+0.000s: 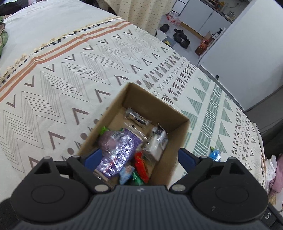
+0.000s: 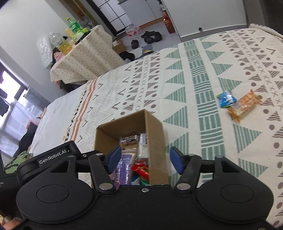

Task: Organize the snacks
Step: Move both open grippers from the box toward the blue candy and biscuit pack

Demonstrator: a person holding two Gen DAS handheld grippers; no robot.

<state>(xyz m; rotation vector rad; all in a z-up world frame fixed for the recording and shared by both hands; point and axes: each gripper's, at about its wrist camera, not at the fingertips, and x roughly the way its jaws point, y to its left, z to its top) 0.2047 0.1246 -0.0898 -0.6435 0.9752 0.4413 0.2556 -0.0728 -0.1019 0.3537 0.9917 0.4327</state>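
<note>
An open cardboard box (image 1: 157, 106) stands on the patterned bedspread and holds several snack packets, among them a purple bag (image 1: 118, 150) and a red packet (image 1: 140, 164). My left gripper (image 1: 139, 157) is open and empty, right above the box. In the right wrist view the box (image 2: 155, 134) is just ahead, and my right gripper (image 2: 146, 159) is open and empty, its jaws to either side of the box's right wall. A blue packet (image 2: 226, 98) and an orange cracker packet (image 2: 245, 105) lie on the bedspread to the right. The blue packet also shows in the left wrist view (image 1: 214, 154).
The bed (image 1: 70, 70) fills both views. Beyond its far edge are a cloth-covered table (image 2: 84, 58) with bottles, shoes on the floor (image 2: 150, 37) and white cabinets (image 1: 199, 16). The left gripper's body (image 2: 51, 157) shows at the left of the right wrist view.
</note>
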